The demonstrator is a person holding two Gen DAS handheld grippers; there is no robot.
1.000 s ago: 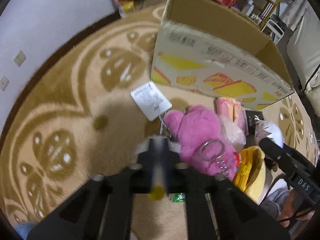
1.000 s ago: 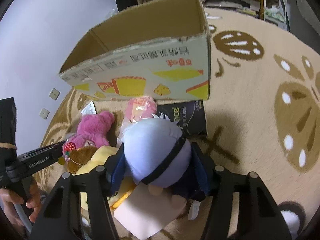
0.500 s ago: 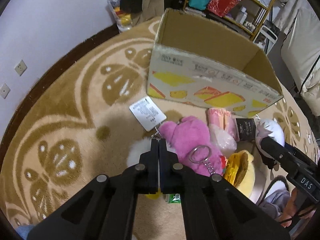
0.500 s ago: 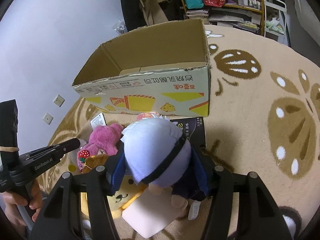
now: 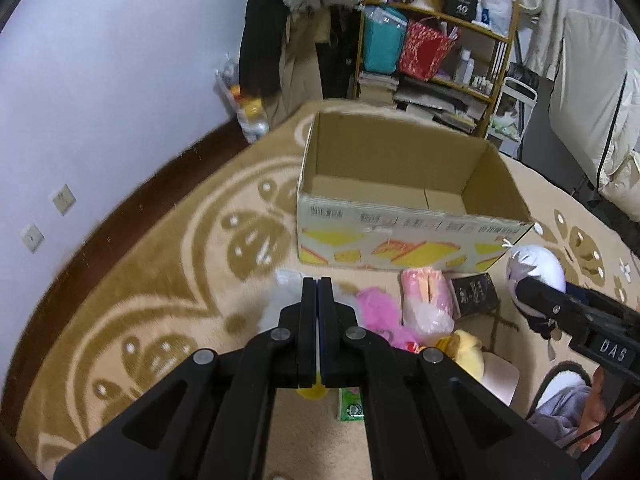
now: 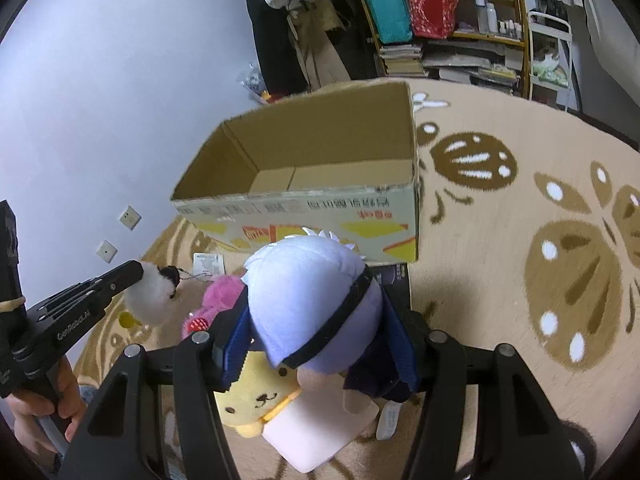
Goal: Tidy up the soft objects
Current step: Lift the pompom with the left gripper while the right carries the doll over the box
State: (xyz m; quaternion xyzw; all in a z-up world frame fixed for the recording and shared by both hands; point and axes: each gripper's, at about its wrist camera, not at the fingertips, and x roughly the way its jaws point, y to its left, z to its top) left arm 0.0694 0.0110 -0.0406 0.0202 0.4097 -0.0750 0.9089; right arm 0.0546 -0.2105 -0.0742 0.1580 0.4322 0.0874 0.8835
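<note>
An open cardboard box stands on the carpet, also in the right wrist view. My left gripper is shut on a white fluffy plush and holds it above the carpet; a paper tag hangs from it. My right gripper is shut on a pale lavender plush doll, lifted in front of the box, also seen in the left wrist view. A pink plush, a yellow dog plush and a pink packet lie on the carpet below.
A black booklet and a green packet lie on the patterned carpet. A shelf with bags and books stands behind the box. The wall is at left.
Both grippers have risen and pulled back from the floor with their plushes. The box's inside now shows. The left gripper's white plush has left the carpet.
</note>
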